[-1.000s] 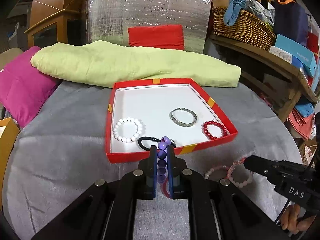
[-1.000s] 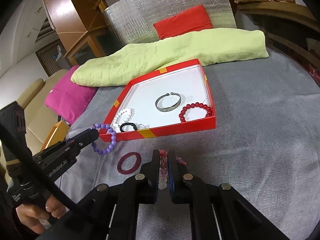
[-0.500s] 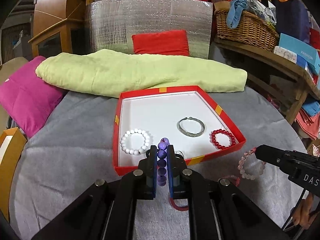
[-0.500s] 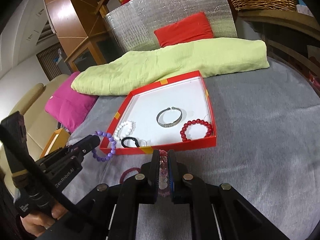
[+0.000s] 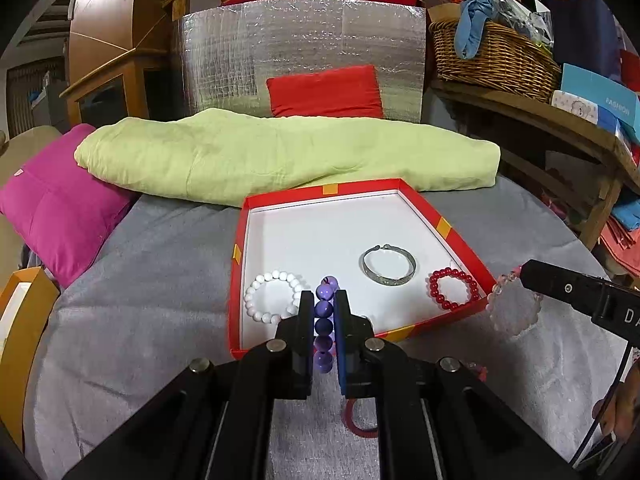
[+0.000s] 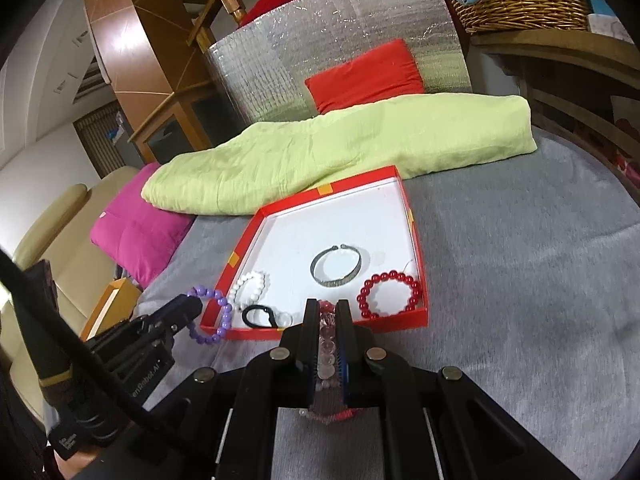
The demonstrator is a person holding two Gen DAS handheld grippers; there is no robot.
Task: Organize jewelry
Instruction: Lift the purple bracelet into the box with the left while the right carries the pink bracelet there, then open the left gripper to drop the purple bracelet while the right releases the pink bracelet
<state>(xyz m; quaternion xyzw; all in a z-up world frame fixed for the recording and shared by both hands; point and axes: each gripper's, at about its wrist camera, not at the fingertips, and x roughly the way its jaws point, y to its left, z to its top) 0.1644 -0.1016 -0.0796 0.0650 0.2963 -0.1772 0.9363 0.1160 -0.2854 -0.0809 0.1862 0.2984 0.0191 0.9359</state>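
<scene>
A: What has changed over the last second?

B: Both bracelets have come up off the grey cloth (image 5: 152,280) and nearer the red box (image 5: 442,226). The left gripper (image 5: 323,300) is clamped on the purple bead bracelet (image 5: 324,310), which now hangs just above the box's near edge. The right gripper (image 6: 327,312) is pinched tight on the pale pink bead bracelet (image 6: 326,346), lifted just short of the near wall. So two drops into the box look close.

A: And what is in the box, left to right?

B: A white bead bracelet (image 5: 272,296), a black ring-shaped piece (image 6: 258,316), possibly a hair tie, mostly hidden in the left view, then a silver bangle (image 5: 389,266) and a red bead bracelet (image 5: 454,288). A dark red ring (image 5: 358,420) lies on the cloth outside.
</scene>
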